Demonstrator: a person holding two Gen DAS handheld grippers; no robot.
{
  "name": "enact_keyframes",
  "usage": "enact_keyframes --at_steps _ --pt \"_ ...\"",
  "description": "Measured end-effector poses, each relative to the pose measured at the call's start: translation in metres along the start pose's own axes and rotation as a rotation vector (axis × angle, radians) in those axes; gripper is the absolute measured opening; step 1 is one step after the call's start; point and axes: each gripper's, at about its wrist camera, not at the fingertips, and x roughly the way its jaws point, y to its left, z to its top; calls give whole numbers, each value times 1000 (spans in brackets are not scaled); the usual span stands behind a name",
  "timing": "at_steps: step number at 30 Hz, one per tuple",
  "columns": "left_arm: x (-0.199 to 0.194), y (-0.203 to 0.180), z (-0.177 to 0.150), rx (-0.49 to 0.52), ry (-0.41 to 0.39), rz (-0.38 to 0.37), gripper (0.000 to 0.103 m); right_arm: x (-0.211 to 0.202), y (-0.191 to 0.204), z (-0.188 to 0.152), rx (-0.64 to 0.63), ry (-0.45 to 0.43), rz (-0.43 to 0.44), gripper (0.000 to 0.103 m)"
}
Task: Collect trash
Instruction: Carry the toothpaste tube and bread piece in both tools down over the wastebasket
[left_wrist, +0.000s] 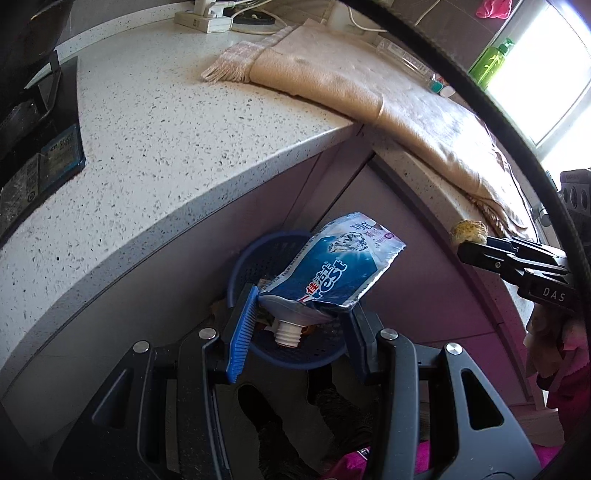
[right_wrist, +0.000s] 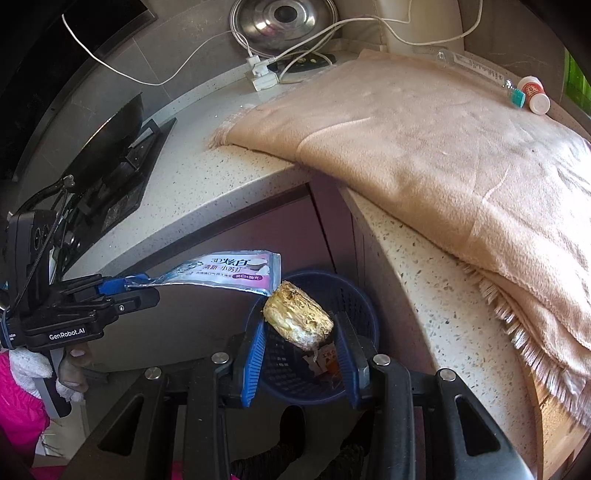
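Left tongs (left_wrist: 299, 314) clamp the toothpaste tube (left_wrist: 332, 273), right tongs (right_wrist: 299, 343) grip a corn cob (right_wrist: 297, 319); centre both over the blue basket (right_wrist: 362, 295) (lower frame) before opening.

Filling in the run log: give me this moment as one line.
left gripper: shut on tube | right gripper: shut on corn cob | both above bin | nothing released
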Motion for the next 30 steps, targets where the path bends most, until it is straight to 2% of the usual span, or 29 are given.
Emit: enact_keyframes --at_steps 30 --pt "100 -4 -11 -2 159 33 45 79 -2 -21 -1 140 -49 37"
